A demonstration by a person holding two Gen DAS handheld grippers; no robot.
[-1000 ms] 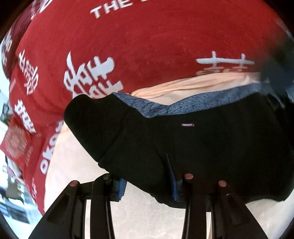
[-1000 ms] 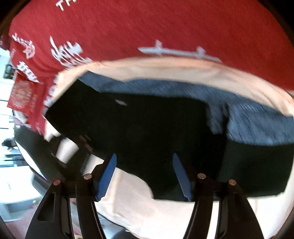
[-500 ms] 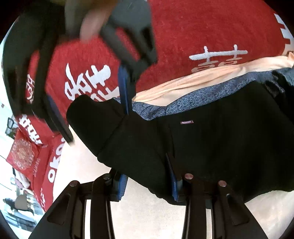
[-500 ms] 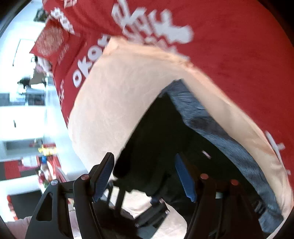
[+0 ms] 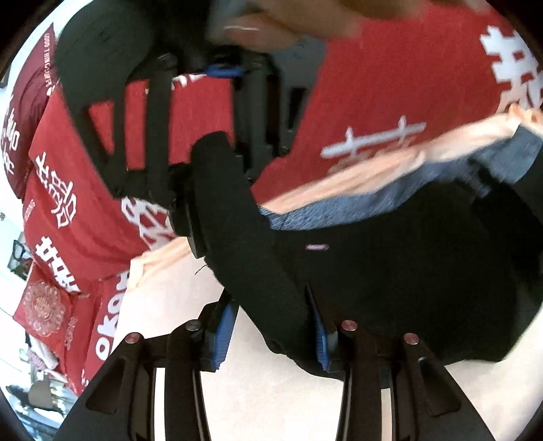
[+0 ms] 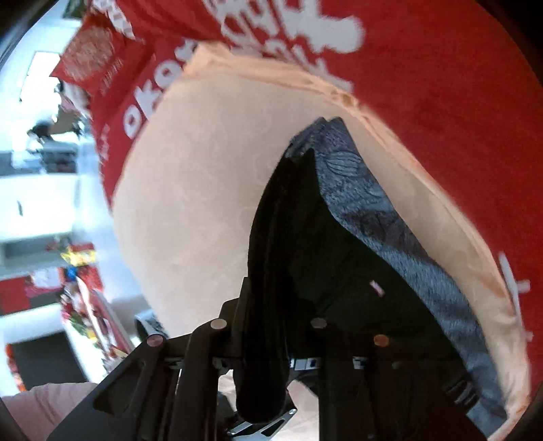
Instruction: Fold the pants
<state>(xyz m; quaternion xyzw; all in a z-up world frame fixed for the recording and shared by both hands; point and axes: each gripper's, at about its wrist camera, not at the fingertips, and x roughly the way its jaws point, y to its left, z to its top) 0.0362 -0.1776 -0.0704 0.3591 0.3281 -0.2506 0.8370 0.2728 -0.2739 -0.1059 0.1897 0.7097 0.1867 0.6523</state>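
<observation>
Black pants point(image 5: 390, 271) with a grey-blue inner band point(image 5: 339, 207) lie on a peach cloth point(image 5: 305, 407). At the bottom of the left wrist view my left gripper point(image 5: 271, 332) is shut on the near edge of the pants, black fabric filling the gap between its blue pads. My right gripper point(image 5: 200, 190) comes down from the upper left and holds the raised left corner of the pants. In the right wrist view a fold of the pants point(image 6: 322, 254) runs down between the right gripper point(image 6: 271, 315) as its jaws are closing, pinching it.
A red blanket point(image 5: 390, 84) with white characters lies under the peach cloth and fills the far side. A person's hand point(image 5: 288, 20) shows blurred at the top. Beyond the bed's left edge are white furniture and red packets point(image 6: 85, 271).
My right gripper swung from the middle of the pants to their left corner and closed on it. That corner now stands up. The left gripper rose slightly, still holding its edge.
</observation>
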